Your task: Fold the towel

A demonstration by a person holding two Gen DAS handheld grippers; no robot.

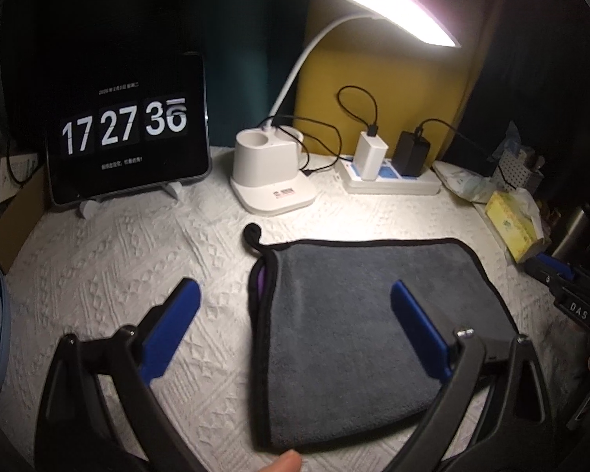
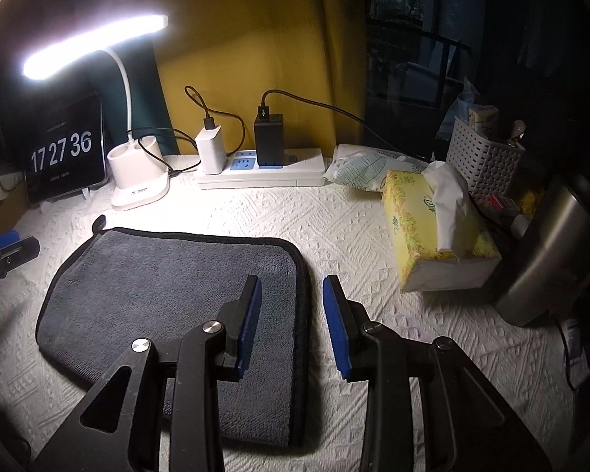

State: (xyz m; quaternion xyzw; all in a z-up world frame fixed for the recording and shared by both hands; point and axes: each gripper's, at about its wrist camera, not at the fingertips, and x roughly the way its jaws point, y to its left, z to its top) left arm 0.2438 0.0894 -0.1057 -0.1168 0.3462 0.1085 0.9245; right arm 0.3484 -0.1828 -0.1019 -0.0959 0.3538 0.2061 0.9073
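Two tools hover above the grey towel (image 1: 358,338), neither gripping anything: the left tool (image 1: 295,326) is spread wide, straddling the towel's left edge, and the right tool (image 2: 291,326) is parted more narrowly over its right edge. The towel lies flat near the front middle of the counter (image 1: 137,259), apparently already doubled over (a purple lining peeks out along the left edge), with its hanging loop (image 1: 251,234) pointing toward the back.

Risks, as I judge them: the plush layers could slide apart if a tool pinches only the top one, leaving a skewed fold. The textured white cover on the counter might get caught along with the towel and bunch up. A wide sweep to the right could knock the yellow tissue box (image 2: 432,232) or the steel flask (image 2: 550,251), both near the right edge.

Along the back edge stand a tablet clock (image 1: 126,129), a white lamp base (image 1: 271,173) whose lit head (image 1: 393,8) glares overhead, and a power strip (image 2: 263,169) with trailing charger cables. Everything beyond is dark, a yellow curtain (image 2: 255,39) behind, so shadows may hide the towel's near edge.
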